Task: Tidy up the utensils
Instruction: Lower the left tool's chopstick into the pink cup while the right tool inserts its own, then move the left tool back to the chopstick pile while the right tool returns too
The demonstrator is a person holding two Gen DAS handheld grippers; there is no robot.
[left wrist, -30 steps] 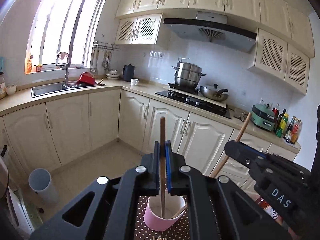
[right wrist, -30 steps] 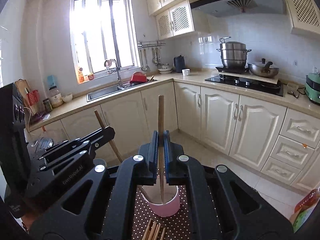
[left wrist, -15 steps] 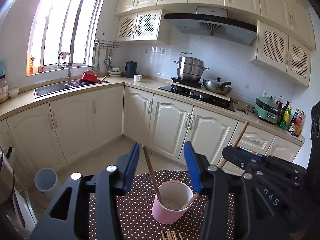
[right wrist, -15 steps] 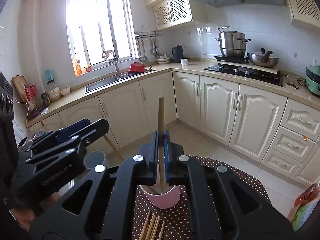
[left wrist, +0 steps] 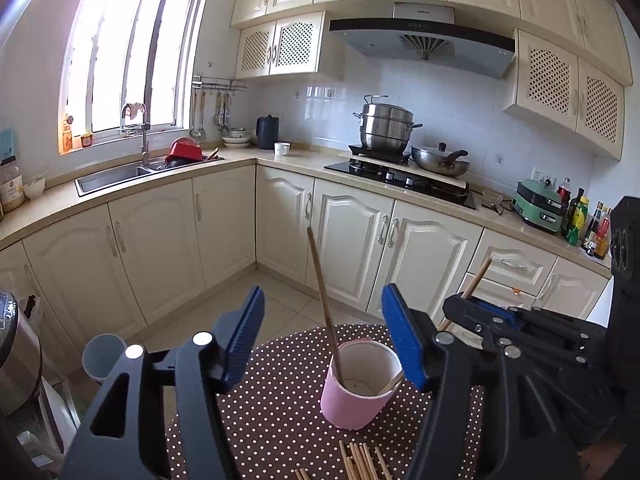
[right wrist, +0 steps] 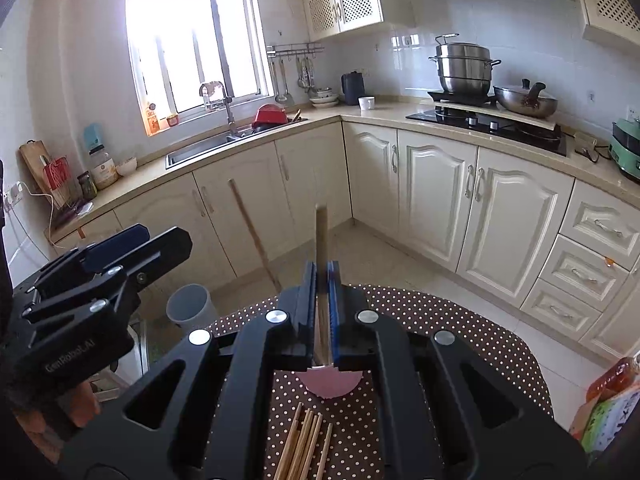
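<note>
A pink cup stands on the dotted brown tablecloth. One wooden chopstick leans in it, free of any gripper. My left gripper is open, its blue pads on either side of that chopstick, just before the cup. My right gripper is shut on a second upright chopstick over the cup, which its body mostly hides. It also shows in the left wrist view at right. Several loose chopsticks lie on the cloth in front of the cup.
Cream kitchen cabinets and a counter with sink and stove run behind. A grey bin stands on the floor left of the table. A colourful packet sits at the table's right edge.
My left gripper opened and let go of its chopstick, which now leans in the cup, then drew back. My right gripper stays shut on its chopstick and has moved over the cup.
</note>
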